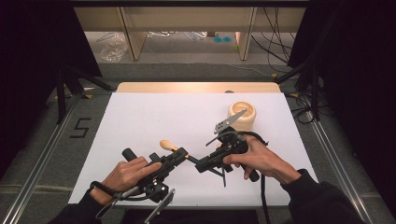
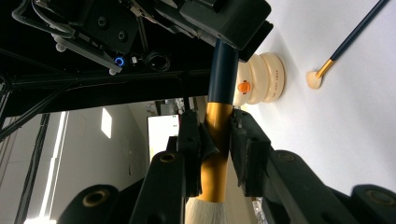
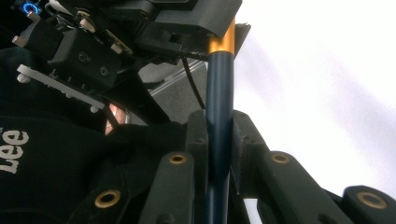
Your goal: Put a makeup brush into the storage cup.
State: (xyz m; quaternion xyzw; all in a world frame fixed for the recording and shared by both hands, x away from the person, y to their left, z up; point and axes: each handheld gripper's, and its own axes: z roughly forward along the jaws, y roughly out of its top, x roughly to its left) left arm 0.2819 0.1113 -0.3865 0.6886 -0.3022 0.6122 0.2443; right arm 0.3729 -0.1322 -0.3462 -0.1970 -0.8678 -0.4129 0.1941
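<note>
One makeup brush spans both grippers; it has a dark blue handle (image 3: 219, 84), a gold ferrule (image 2: 217, 119) and a pale head (image 1: 166, 144). My left gripper (image 1: 183, 153) (image 2: 215, 140) is shut on the gold ferrule, with the white bristles sticking out behind the jaws. My right gripper (image 1: 200, 165) (image 3: 218, 135) is shut on the blue handle, facing the left one. The two sets of jaws nearly meet above the near middle of the table. The brush is held clear of the surface.
A cream ribbed brush holder (image 1: 242, 115) (image 2: 271, 79) stands at the back right of the white table cover (image 1: 154, 116). A second thin blue brush (image 2: 348, 42) with a small cream tip lies flat near it. Dark floor and rails flank the table.
</note>
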